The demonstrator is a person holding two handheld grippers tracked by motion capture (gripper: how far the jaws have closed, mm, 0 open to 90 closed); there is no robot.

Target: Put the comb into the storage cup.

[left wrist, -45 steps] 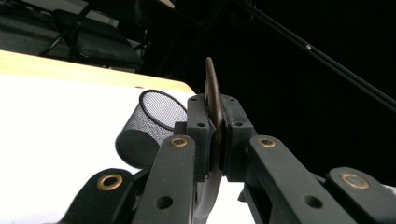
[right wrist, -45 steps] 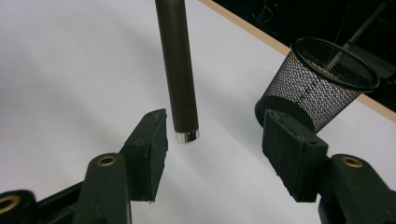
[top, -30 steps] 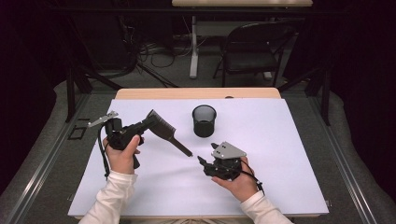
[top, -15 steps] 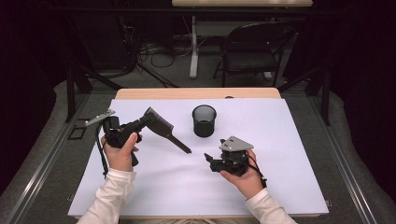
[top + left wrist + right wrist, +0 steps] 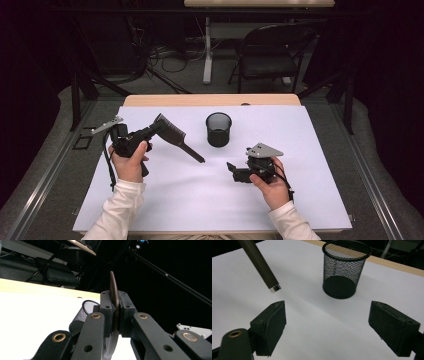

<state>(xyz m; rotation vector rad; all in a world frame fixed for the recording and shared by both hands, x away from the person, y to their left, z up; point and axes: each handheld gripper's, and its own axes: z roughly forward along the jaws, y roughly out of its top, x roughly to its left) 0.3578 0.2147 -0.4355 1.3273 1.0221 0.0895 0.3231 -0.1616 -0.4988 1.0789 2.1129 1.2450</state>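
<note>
While my left gripper (image 5: 150,134) is clamping the stiff, light dark fan-shaped brush (image 5: 170,132) by its head beside the black mesh cup (image 5: 218,129), I am keeping my right gripper (image 5: 231,167) spread empty, its jaws just widening, aiming at the slippery handle.

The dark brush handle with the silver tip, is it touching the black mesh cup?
Apart. In the right gripper view, bare white table separates the brush handle's silver tip from the black mesh cup.

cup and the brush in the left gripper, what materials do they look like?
Cup: black wire mesh, likely painted metal; the table shows through the weave, and it has a solid rim and base.
Brush: dark matte handle, plastic or wood, hard to tell, with a shiny silver end cap, probably metal. The left gripper is shut on its head.
</note>
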